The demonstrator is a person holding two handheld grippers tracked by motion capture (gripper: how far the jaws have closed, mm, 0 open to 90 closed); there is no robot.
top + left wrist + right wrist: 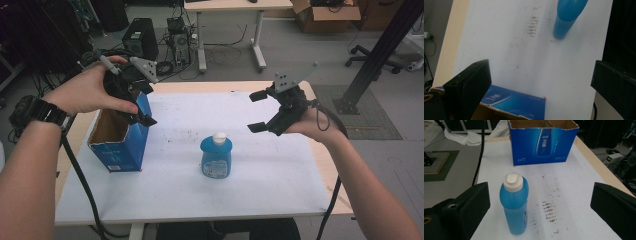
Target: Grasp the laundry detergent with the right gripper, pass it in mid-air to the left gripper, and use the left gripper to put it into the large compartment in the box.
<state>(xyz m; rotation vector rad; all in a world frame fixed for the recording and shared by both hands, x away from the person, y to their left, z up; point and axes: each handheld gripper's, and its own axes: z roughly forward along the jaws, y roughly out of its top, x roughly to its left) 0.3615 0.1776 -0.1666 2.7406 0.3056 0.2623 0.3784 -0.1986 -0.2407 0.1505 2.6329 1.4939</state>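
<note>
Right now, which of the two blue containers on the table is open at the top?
The blue cardboard box at the table's left edge: its top is open, showing the brown inside, under the left gripper. The blue bottle at mid-table wears a closed white cap.

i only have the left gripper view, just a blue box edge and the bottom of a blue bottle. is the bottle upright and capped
Observer: Yes. The bottle stands upright on the table with a white cap on.
Operator: is the box open
Observer: Its top is open; the high view shows the brown inside of the box, as far as it can be seen, with nothing in it.
Operator: where's the right gripper
Observer: The right gripper hangs in the air, to the right of the bottle and above it, jaws open, holding nothing.
Operator: and mine
Observer: The left gripper is over the box's rim, open.
</note>
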